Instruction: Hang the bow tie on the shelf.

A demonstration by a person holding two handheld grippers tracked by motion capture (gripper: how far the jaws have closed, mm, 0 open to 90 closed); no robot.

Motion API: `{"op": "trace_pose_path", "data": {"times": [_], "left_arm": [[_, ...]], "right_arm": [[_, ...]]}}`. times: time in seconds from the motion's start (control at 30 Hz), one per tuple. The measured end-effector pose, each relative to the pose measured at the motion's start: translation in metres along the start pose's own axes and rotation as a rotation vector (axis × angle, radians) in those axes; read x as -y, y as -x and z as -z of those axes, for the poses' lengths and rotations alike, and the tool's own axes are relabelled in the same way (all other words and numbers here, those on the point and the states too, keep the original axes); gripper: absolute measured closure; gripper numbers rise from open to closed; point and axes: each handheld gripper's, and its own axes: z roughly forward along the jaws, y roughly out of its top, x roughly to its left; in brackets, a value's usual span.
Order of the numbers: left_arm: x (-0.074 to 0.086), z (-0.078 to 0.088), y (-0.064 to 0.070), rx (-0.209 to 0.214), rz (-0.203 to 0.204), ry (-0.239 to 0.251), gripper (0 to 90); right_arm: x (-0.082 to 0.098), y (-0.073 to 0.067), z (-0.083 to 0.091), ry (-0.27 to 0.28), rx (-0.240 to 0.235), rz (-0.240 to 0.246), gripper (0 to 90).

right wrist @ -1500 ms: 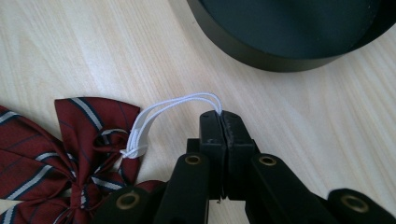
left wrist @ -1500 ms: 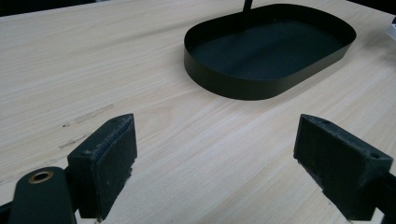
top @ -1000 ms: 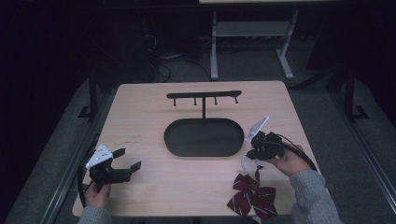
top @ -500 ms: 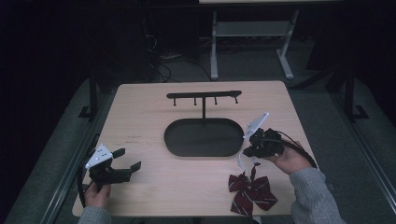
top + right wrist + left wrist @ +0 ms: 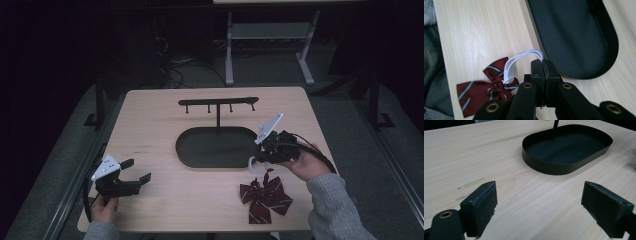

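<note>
One dark red bow tie (image 5: 265, 199) with pale stripes lies on the tabletop (image 5: 150, 115) at the lower right of the high view, just below my right claw (image 5: 256, 165). Its white elastic loop (image 5: 520, 61), two thin strands side by side, rises from the knot and runs into my right claw (image 5: 541, 65), whose two black jaws are pressed together on it; in the right gripper view the strands arch from the middle of the bow up to the jaw tips. The bow itself rests flat on the wood, its two wings and two tails spread out.

Just left of that claw in the high view sits one black oval tray (image 5: 200, 150), with a single thin post rising from its far edge to one black crossbar (image 5: 218, 102) that carries four small pegs. The tray is near the bow but not touching it.

My left claw (image 5: 136, 171) is at the lower left of the high view, well apart from the tray and the bow. In the left gripper view its two jaws stand wide apart over bare wood, with nothing between them and the tray (image 5: 544, 167) ahead.
</note>
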Motion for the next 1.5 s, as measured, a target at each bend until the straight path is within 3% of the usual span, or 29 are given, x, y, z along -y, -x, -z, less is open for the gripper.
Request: {"op": "trace_pose_path", "data": {"times": [1.1,1.5], "left_arm": [[0.0,0.0,-0.001,0.002,0.005,0.0,13.0],[0.0,0.001,0.0,0.001,0.002,0.004,13.0]], "right_arm": [[-0.046,0.007,0.02,0.007,0.007,0.062,88.2],[-0.051,0.01,0.014,0.009,-0.009,0.062,88.1]]}}
